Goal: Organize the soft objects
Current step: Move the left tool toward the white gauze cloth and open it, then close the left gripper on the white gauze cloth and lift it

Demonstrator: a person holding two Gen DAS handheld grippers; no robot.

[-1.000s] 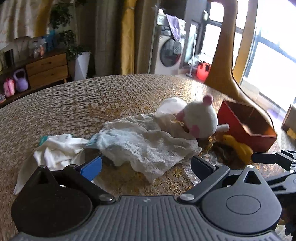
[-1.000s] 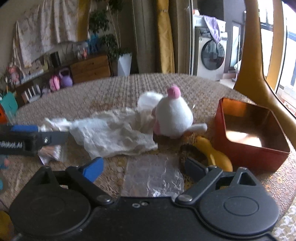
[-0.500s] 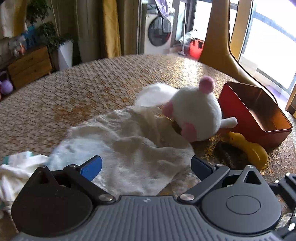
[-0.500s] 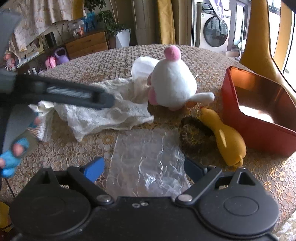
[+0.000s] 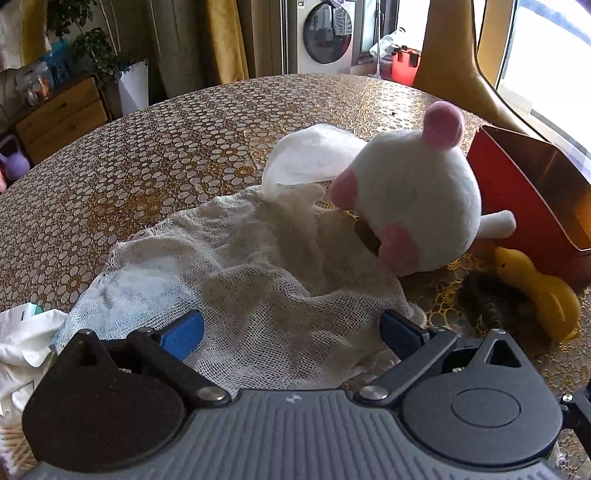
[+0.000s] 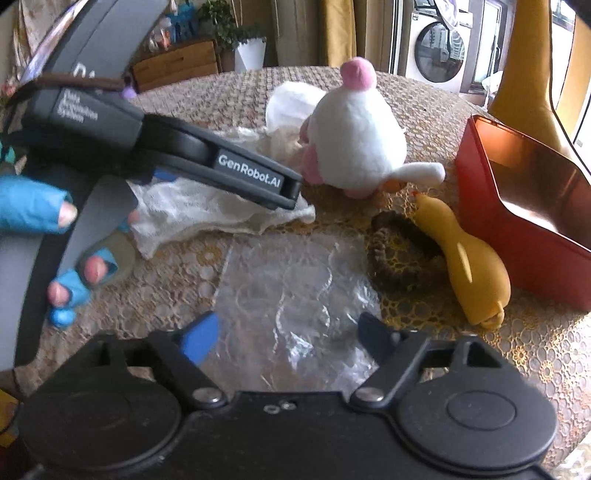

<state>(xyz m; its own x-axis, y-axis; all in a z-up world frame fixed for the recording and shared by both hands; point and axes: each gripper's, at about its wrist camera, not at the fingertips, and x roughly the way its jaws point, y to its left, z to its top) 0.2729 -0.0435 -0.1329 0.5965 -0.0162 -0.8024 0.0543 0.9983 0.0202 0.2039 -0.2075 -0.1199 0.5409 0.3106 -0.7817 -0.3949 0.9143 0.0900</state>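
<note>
The left hand-held gripper (image 5: 291,328) hangs low over the near edge of a crumpled white gauze cloth (image 5: 258,273), with its jaws spread wide and nothing between them; the blue pad (image 5: 183,334) on the left and the dark one on the right stand on either side of the cloth's near folds. I cannot tell if the pads touch the fabric. To the left of the gauze lies another white cloth (image 5: 22,343), partly out of the picture.

The right hand-held gripper (image 6: 288,338) is also open and empty. It hovers above a clear plastic bag (image 6: 295,291) that lies flat on the patterned tabletop (image 5: 147,158). A hand in a blue fingerless glove (image 6: 44,221) holds the left device at the left side of the right wrist view.

Just right of the plastic bag there is a dark braided ring (image 6: 391,254), and a yellow rubber duck-shaped toy (image 6: 461,262) lies partly over it. The toy's side is just beside the near wall of a red metal box (image 6: 517,229), which stands open at the right.

Farther in, a white plush toy with pink ears (image 5: 417,199) lies on its side on the far right end of the gauze, near the red box. Behind it rests a flat white pad (image 5: 314,158). Past the tabletop stands a washing machine (image 5: 325,35), and a wooden drawer chest (image 5: 59,118) is at the far left.
</note>
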